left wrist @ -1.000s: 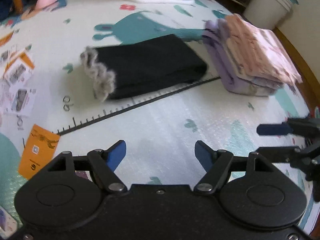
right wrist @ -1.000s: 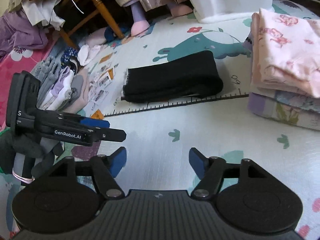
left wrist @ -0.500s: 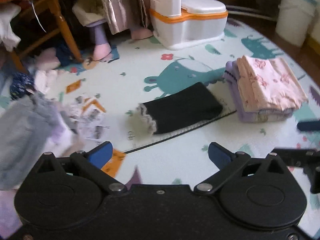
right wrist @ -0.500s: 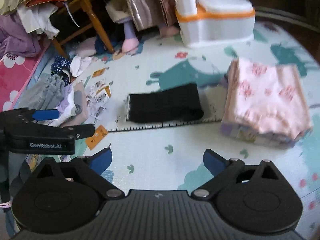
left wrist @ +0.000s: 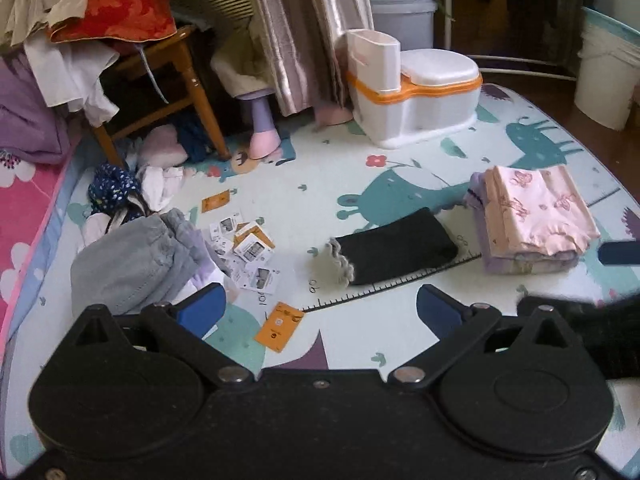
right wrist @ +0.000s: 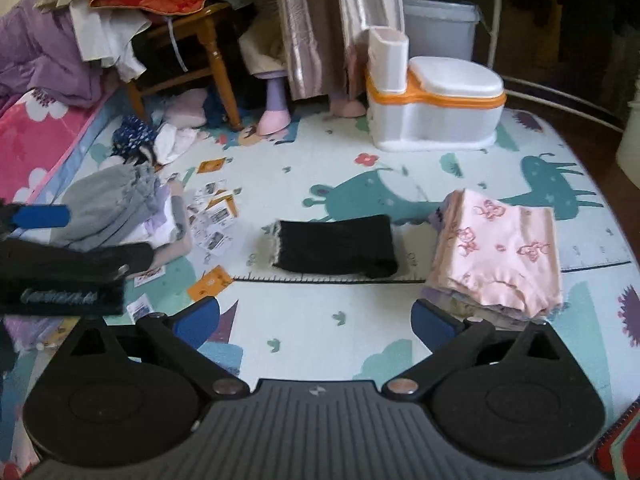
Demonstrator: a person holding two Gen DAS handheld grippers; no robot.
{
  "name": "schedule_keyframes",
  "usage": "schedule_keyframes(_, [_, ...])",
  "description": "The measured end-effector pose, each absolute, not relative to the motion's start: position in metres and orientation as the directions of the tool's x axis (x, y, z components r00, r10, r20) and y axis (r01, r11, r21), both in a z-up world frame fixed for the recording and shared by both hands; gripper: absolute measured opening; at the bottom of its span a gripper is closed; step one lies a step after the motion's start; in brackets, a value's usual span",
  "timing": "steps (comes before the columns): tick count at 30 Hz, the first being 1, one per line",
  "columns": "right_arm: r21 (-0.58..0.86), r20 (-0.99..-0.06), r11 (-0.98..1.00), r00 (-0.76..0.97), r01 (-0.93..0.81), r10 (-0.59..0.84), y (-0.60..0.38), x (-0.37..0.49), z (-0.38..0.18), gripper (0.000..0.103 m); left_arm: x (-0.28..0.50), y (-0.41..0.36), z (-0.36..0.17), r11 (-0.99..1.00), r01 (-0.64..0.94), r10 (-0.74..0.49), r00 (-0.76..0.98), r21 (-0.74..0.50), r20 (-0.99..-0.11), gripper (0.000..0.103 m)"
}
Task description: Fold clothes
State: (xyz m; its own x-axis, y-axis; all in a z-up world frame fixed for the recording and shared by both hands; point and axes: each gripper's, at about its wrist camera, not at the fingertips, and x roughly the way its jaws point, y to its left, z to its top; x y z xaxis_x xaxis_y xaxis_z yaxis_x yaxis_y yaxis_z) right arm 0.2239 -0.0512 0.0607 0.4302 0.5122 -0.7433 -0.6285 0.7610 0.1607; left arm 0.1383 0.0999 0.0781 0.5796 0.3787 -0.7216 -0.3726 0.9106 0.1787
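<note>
The folded black garment (left wrist: 394, 250) is sitting flat on the play mat (left wrist: 360, 344), right beside the folded pink stack (left wrist: 532, 220), probably parked there as finished. The left gripper (left wrist: 318, 308) is hanging wide and empty; the right gripper (right wrist: 316, 322) is spreading its jaws with nothing between them, likely freeing up for the grey pile (left wrist: 136, 256) waiting at the left.
</note>
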Motion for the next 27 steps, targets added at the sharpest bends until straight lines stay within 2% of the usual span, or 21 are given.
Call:
schedule_keyframes(8, [0.172,-0.755,0.784,0.431,-0.597,0.494,-0.049,0.229,0.047,0.102,0.139,0.114,0.073,0.918,-0.382,0.333,0.595,0.107,-0.731,0.102])
schedule_keyframes(27, [0.128,-0.769,0.780,0.435,-0.613,0.468,-0.048,0.227,0.037,0.102,0.139,0.113,0.057,0.932,-0.347,0.298,0.576,0.102,-0.761,0.103])
